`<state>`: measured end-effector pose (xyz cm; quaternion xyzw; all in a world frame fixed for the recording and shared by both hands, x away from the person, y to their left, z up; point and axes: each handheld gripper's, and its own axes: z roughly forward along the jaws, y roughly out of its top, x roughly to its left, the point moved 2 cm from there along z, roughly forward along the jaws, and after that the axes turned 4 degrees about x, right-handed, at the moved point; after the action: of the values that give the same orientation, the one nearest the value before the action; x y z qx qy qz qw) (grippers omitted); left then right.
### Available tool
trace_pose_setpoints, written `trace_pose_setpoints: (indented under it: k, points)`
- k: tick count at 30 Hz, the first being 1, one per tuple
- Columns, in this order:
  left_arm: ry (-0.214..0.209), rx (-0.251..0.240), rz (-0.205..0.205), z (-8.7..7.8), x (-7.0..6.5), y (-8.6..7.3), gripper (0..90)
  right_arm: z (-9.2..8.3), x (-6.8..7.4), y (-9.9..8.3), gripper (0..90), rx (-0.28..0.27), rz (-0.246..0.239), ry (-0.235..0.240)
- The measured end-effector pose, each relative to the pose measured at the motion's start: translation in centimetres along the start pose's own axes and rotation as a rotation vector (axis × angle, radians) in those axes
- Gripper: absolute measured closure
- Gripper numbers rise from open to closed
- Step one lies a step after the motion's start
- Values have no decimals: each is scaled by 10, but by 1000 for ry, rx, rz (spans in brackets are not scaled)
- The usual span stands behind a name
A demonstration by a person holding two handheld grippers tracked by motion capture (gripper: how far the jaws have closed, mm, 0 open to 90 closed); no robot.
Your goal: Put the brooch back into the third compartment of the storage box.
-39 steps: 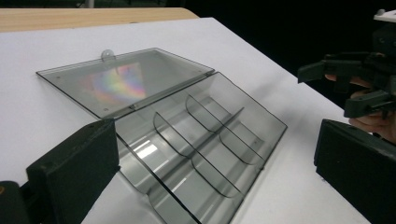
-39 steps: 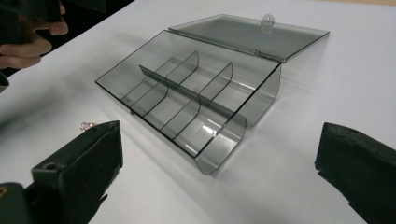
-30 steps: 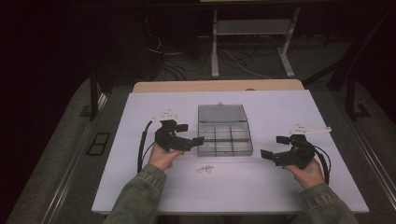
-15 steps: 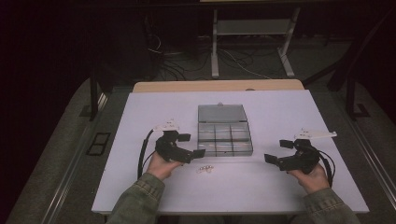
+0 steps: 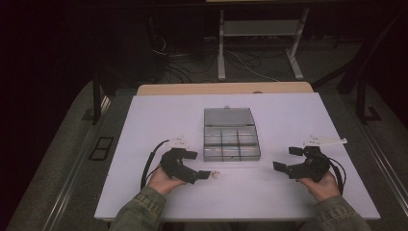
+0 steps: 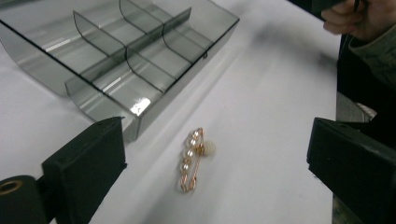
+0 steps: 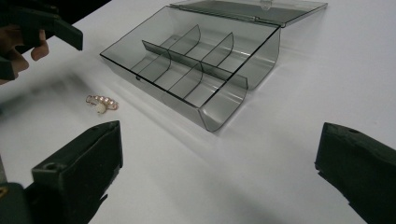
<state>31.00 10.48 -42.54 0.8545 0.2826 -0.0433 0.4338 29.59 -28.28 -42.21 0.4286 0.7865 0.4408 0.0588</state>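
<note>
- The pearl brooch [image 6: 193,158] lies flat on the white counter [image 5: 288,120], just beside the front wall of the open, empty divider box [image 5: 231,137].
- The left gripper [image 5: 208,174] hovers at the brooch, jaws spread wide on either side of it, holding nothing.
- The right gripper [image 5: 278,166] waits well apart from the box, jaws wide and empty.
- Step, as I judge it: the approach to pick up. Next, lower and close squarely across the thin wire pin, then lift to a compartment.

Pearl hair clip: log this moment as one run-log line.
left tool: open, astride gold-wire pearl hair clip | clip: on white table, beside clear grey compartment box | right tool: open, empty
</note>
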Motion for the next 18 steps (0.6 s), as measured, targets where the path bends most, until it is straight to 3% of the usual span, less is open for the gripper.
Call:
trace_pose_setpoints:
  k: [10,13,18]
  points:
    - [-8,49,17,7,3,-9,186,1,-1,-2,5,14,-4,-5]
    - [7,88,51,12,3,-11,230,2,0,-2,5,16,-12,-5]
    - [15,106,66,18,2,-12,276,3,1,-3,5,27,-20,-4]
